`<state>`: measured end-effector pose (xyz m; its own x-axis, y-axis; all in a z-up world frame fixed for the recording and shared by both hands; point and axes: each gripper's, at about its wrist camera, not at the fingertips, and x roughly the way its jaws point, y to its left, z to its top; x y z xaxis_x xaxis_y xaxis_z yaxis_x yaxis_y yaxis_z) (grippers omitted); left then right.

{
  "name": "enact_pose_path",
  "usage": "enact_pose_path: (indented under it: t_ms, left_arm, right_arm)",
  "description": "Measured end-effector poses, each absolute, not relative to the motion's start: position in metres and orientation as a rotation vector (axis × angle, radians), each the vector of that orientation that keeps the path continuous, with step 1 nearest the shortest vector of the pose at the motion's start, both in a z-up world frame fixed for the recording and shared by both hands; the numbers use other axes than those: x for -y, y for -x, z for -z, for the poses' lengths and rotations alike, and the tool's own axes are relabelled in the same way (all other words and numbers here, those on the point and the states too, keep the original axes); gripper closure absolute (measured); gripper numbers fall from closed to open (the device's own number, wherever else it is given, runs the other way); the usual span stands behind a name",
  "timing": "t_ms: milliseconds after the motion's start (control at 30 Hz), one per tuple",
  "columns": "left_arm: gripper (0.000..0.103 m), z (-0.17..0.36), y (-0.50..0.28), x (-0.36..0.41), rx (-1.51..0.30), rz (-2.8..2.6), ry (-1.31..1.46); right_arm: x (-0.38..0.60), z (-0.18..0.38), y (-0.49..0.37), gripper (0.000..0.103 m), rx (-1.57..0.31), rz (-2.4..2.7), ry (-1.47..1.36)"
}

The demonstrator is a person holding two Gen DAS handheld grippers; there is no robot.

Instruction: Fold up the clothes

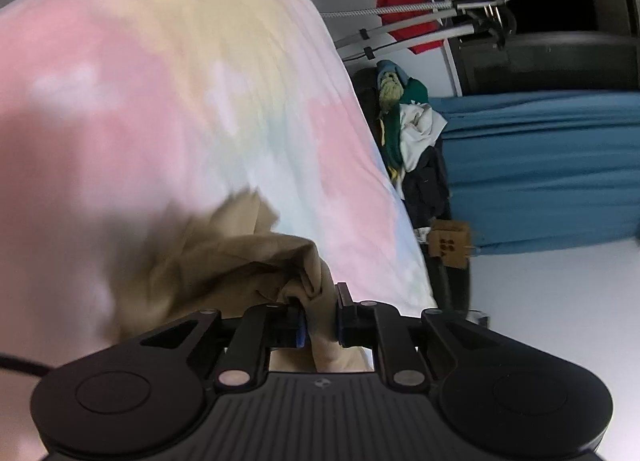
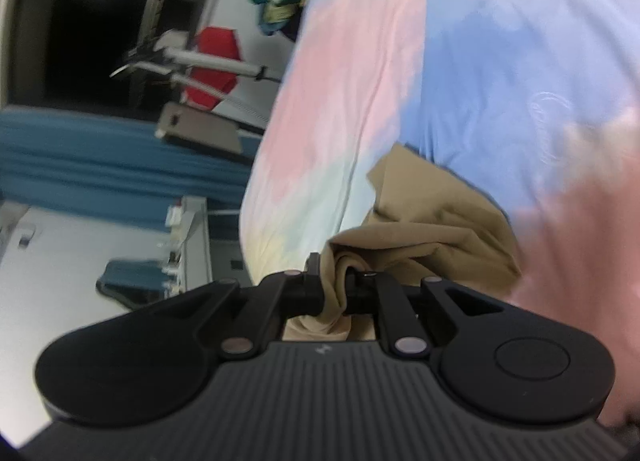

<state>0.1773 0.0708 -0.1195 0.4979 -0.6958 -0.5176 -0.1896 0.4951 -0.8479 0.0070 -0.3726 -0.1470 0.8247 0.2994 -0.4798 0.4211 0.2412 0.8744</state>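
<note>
The left claw [image 1: 319, 315] sits at the lower middle of the left wrist view, its jaws pressed together on a bunched fold of the tan cloth [image 1: 224, 257]. In the right wrist view the right claw [image 2: 335, 291] is likewise clamped on a twisted wad of the same tan cloth [image 2: 432, 237], at the lower middle of the frame. From each claw the cloth spreads up and away in loose, crumpled folds, so it is held at two points and lies rumpled over the pastel bedspread [image 1: 172, 93], which fills the left and centre of the left view and the right of the right view.

Both pictures are blurred, which suggests quick motion. The grips look like thick gathered wads rather than a single edge, so a sharp pull could drag layers out unevenly or let the cloth slip from one claw. If the two claws hold different layers, or points that do not match, any fold made from here is likely to come out skewed or creased. The soft bedspread may also bunch under the cloth and spoil a flat lay.

At the upper right of the left view a heap of other clothes [image 1: 412, 133] lies beyond the bed's edge, near a blue curtain [image 1: 552, 165]; a wide swing could carry the cloth off that edge.
</note>
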Motion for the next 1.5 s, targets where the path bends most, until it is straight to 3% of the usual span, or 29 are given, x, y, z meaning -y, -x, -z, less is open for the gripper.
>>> enact_pose_path:
  t_ms: [267, 400, 500, 567, 600, 633, 667, 733, 867, 967, 1167, 1500]
  left_arm:
    - [0.089, 0.196, -0.253, -0.048, -1.09, 0.384, 1.002]
    - [0.082, 0.205, -0.262, -0.044, -1.084, 0.401, 1.002]
    - [0.062, 0.199, -0.261, -0.042, -1.049, 0.449, 0.954]
    - [0.046, 0.185, -0.255, -0.039, -1.003, 0.478, 0.883]
    - [0.034, 0.178, -0.252, -0.038, -0.98, 0.492, 0.847]
    - [0.022, 0.171, -0.248, -0.036, -0.956, 0.506, 0.811]
    - [0.018, 0.164, -0.245, -0.035, -0.933, 0.519, 0.775]
    - [0.012, 0.149, -0.235, -0.027, -0.892, 0.553, 0.66]
    - [0.009, 0.134, -0.218, -0.01, -0.845, 0.558, 0.446]
    - [0.009, 0.142, -0.211, 0.003, -0.864, 0.535, 0.341]
    - [0.011, 0.163, -0.201, 0.018, -0.87, 0.496, 0.155]
    - [0.011, 0.137, -0.144, 0.023, -0.775, 0.471, 0.057]
  right_arm:
    - [0.409, 0.225, -0.08, 0.092, -0.719, 0.126, -1.459]
    - [0.415, 0.248, -0.09, 0.092, -0.742, 0.089, -1.494]
    - [0.413, 0.239, -0.09, 0.082, -0.731, 0.048, -1.446]
    - [0.407, 0.223, -0.089, 0.069, -0.702, 0.008, -1.362]
    - [0.404, 0.214, -0.087, 0.064, -0.678, -0.015, -1.323]
    - [0.4, 0.204, -0.085, 0.054, -0.651, -0.04, -1.278]
    - [0.396, 0.194, -0.082, 0.042, -0.622, -0.066, -1.226]
    - [0.383, 0.172, -0.078, 0.039, -0.574, -0.092, -1.061]
    - [0.339, 0.136, -0.07, 0.04, -0.511, -0.074, -0.598]
    - [0.311, 0.142, -0.077, 0.043, -0.524, -0.031, -0.363]
    - [0.295, 0.18, -0.097, 0.045, -0.63, 0.012, -0.243]
    - [0.29, 0.149, -0.056, 0.045, -0.556, 0.031, -0.242]
